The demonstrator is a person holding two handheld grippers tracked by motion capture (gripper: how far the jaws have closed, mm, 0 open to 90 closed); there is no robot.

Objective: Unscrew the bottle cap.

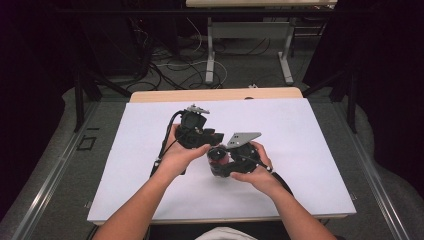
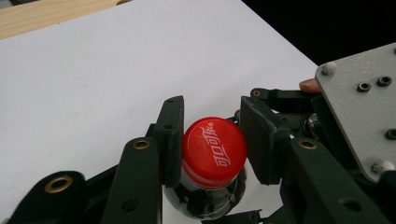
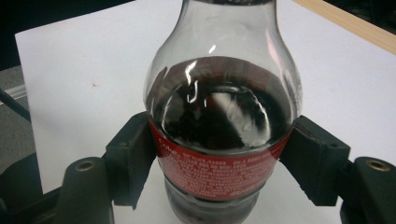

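In the high view, the bottle point(image 1: 218, 161) is held above the white table point(image 1: 125, 165) between both hands. In the left gripper point(image 2: 212, 140) view, the red cap point(image 2: 214, 151) is clamped by the jaws. In the right gripper point(image 3: 219, 158) view, the bottle's labelled body is gripped by closed jaws

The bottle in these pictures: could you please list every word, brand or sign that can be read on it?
"可口可乐", white script on the red cap.
Red label on the bottle: rows of small white print, too blurred to read.
No other text can be read.
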